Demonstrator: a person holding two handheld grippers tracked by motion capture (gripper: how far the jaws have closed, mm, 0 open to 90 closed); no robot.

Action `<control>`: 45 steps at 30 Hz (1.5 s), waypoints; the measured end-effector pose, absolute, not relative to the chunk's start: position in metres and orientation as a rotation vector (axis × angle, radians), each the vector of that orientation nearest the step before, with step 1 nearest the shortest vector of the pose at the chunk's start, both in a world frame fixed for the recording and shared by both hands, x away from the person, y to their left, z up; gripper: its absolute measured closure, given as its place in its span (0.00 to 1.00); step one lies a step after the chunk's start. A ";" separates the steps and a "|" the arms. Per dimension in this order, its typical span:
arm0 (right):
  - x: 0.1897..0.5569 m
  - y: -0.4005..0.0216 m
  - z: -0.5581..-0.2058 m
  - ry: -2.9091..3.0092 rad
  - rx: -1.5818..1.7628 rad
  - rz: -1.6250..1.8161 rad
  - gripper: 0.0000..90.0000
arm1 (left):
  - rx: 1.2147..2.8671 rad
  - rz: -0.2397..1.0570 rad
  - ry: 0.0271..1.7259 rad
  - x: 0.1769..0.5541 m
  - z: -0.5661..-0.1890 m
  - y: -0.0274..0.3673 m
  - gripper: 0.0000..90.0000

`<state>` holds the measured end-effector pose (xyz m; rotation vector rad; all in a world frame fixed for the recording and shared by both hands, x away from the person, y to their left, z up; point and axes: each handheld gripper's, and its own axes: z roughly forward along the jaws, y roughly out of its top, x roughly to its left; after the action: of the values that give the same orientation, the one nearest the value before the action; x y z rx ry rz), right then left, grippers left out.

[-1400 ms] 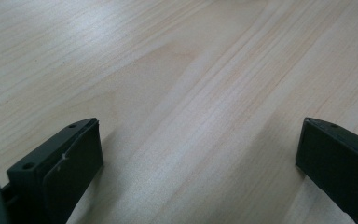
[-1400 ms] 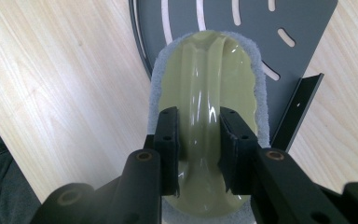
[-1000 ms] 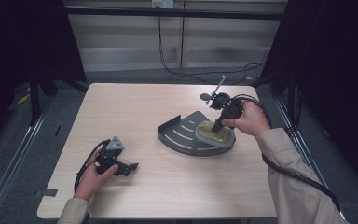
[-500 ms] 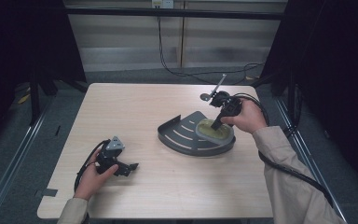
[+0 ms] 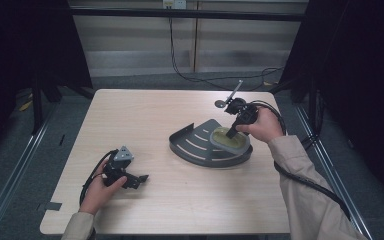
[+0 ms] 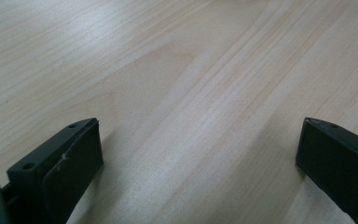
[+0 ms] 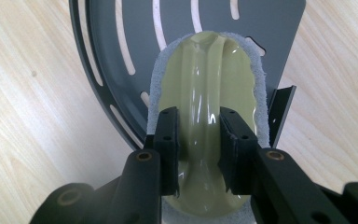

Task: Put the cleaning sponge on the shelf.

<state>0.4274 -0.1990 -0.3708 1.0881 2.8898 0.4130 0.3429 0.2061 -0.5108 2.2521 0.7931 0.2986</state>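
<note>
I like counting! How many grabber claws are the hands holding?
2. The left gripper rests open on the table's near-left part. The right gripper pinches the yellow-green scrubber on the dark rack.

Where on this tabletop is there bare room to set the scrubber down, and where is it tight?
Bare wood spans the table behind the left gripper and left of the dark slotted rack, plus the front strip near the person. It is crowded at the right, where the right gripper clamps the green-handled scrubber on the rack.

My left gripper (image 5: 139,179) lies low and level, jaws spread wide apart. My right gripper (image 7: 198,142) points steeply down, jaws clamped tight, wrist bent over it.
</note>
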 end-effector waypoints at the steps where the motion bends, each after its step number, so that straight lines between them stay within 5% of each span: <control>1: 0.428 -0.200 -0.371 2.888 1.090 0.414 0.79 | 2.252 0.298 0.794 0.343 -0.511 0.206 0.00; 45: 0.435 -0.208 -0.413 2.852 1.187 0.449 0.79 | 2.249 0.296 0.794 0.343 -0.511 0.206 0.00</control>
<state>0.4354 -0.2083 -0.4126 1.1871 2.8521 0.4490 0.3428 0.2059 -0.5110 2.2486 0.7942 0.2955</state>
